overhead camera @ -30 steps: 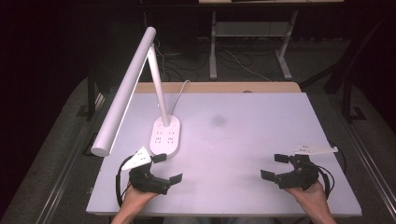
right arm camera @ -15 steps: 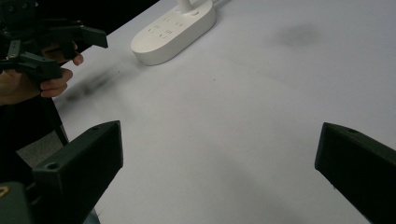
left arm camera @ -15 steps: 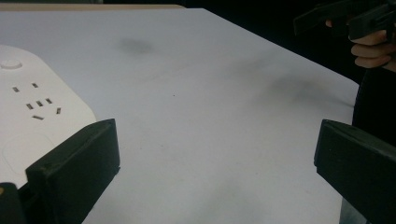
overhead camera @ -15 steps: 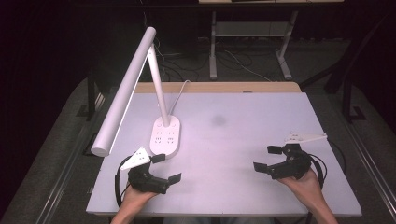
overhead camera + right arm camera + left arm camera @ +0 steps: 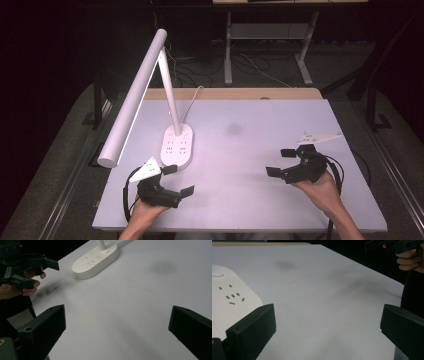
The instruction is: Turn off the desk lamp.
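We found the left claw and right claw both spread wide and empty near the tabletop's front edge, the lamp base standing untouched toward its left edge, so no handling appeared begun.

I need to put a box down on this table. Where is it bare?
The table is bare across its middle and right, from the lamp base to the right edge, and between the left gripper and the right gripper. The lamp's head overhangs the crowded left side.
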Demonstrator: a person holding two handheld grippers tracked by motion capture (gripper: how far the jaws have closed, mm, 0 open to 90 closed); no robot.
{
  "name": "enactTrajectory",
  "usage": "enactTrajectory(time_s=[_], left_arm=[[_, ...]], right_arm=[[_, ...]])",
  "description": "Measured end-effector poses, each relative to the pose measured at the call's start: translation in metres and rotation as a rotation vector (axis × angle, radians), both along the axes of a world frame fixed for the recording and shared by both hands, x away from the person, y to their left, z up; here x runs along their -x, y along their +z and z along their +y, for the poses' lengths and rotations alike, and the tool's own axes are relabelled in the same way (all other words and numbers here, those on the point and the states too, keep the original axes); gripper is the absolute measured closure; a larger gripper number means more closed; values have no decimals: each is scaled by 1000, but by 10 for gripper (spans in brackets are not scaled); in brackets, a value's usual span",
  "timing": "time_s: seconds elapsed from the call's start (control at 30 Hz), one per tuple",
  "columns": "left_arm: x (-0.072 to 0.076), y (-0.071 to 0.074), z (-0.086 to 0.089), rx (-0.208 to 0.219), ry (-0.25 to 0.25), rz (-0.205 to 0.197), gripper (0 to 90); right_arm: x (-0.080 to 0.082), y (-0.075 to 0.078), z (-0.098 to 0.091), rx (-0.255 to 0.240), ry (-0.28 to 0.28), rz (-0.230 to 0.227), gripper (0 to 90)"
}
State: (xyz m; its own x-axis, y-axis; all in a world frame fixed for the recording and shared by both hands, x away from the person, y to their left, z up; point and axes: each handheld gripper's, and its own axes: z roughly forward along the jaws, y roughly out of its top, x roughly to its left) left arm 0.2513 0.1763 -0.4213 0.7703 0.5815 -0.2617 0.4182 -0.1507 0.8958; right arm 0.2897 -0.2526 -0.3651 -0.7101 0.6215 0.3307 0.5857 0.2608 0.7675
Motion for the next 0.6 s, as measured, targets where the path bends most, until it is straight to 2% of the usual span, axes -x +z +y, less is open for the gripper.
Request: enactTrajectory(time_s=[0.6], left_arm=[[0,0,-1,2,-9,-4,0]], right_arm=[[-25,15,27,43,48,-6,11]])
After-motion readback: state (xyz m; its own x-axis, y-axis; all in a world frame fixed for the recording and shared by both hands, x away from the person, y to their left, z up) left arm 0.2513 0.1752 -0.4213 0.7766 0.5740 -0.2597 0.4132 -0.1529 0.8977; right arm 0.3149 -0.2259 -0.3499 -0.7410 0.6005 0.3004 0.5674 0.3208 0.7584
